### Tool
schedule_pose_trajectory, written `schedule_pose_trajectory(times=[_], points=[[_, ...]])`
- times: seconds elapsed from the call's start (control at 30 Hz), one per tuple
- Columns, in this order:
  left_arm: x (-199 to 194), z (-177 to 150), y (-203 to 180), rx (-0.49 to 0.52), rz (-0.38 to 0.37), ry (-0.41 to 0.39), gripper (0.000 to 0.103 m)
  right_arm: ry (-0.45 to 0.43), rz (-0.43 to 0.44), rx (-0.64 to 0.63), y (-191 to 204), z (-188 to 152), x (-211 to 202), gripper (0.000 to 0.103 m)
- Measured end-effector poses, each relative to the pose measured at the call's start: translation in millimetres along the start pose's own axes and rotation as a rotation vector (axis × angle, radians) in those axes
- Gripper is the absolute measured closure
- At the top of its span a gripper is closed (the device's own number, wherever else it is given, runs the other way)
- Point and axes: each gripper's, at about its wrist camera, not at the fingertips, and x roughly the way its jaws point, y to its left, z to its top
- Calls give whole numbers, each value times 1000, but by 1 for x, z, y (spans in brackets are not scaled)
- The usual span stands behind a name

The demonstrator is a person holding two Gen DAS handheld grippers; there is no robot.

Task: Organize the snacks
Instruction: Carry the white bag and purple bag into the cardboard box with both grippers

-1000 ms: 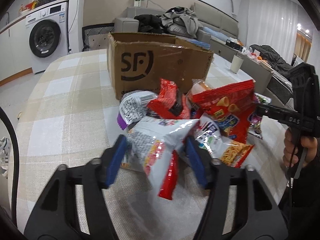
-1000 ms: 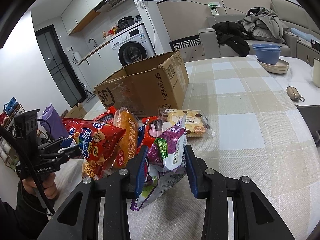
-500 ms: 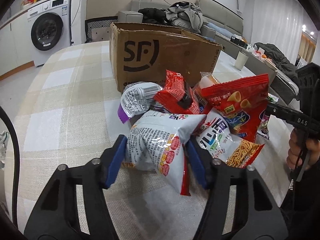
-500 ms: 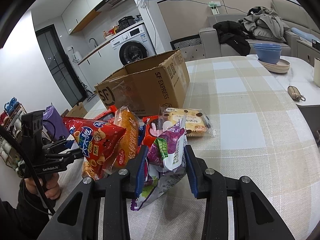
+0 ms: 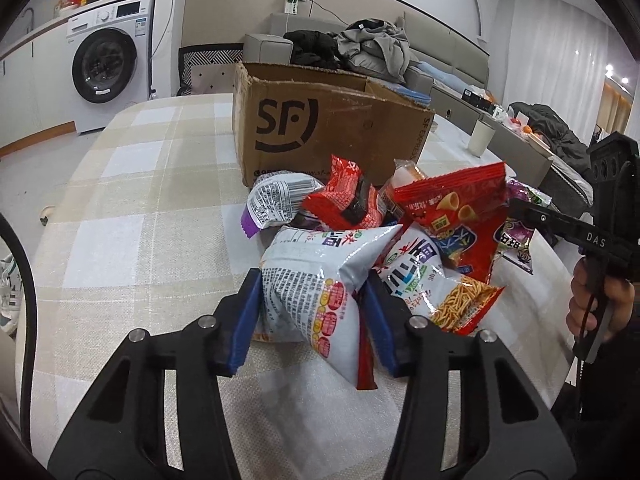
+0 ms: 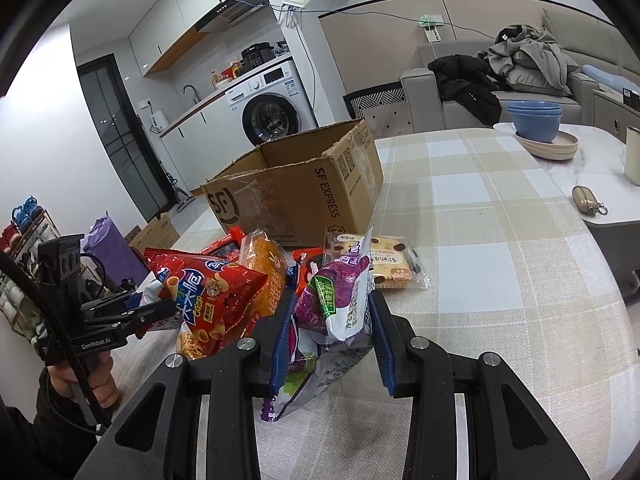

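White snack bag (image 5: 316, 280) tilted, front of pile; purple bag (image 6: 340, 300) upright; open SF cardboard box (image 5: 332, 128) behind.

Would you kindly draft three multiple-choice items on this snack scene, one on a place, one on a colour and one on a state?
1. Where does the SF cardboard box stand?
A. on the table, behind the snack pile
B. on the floor
C. on the sofa

2. What colour are the stacked bowls?
A. red
B. blue
C. green

3. What state are the left tongs in?
A. wide open over bare cloth
B. shut on a cup
C. closed on the white snack bag

Answers: 1 A, the box rests on the checked tablecloth beyond the packets. 2 B, both bowls show blue on the cream plate. 3 C, both blue pads press the bag's sides; likewise the right tongs clamp the purple snack bag.
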Motion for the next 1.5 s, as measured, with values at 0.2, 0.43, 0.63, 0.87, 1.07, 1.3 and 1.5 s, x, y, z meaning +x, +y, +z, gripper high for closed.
schedule_pose_trajectory(times=[0.2,0.43,0.63,0.87,1.07,1.3,1.5], points=[[-15,2,1,-12,-5,-38,56,-34,-11,-9,4,3,-11,67],[-40,3,3,-36,-10,-95,56,-93,-8,-20,5,5,-26,67],[-59,11,1,-56,-10,-147,56,-141,-14,-30,7,11,-36,67],[-74,29,-2,-59,-6,-193,56,-188,-14,-48,13,26,-42,67],[-84,49,-5,-55,4,-218,56,-208,-4,-55,19,42,-41,67],[-94,71,-8,-55,22,-229,56,-218,13,-62,26,63,-35,67],[-95,88,-9,-60,28,-227,56,-219,23,-71,32,79,-28,67]])
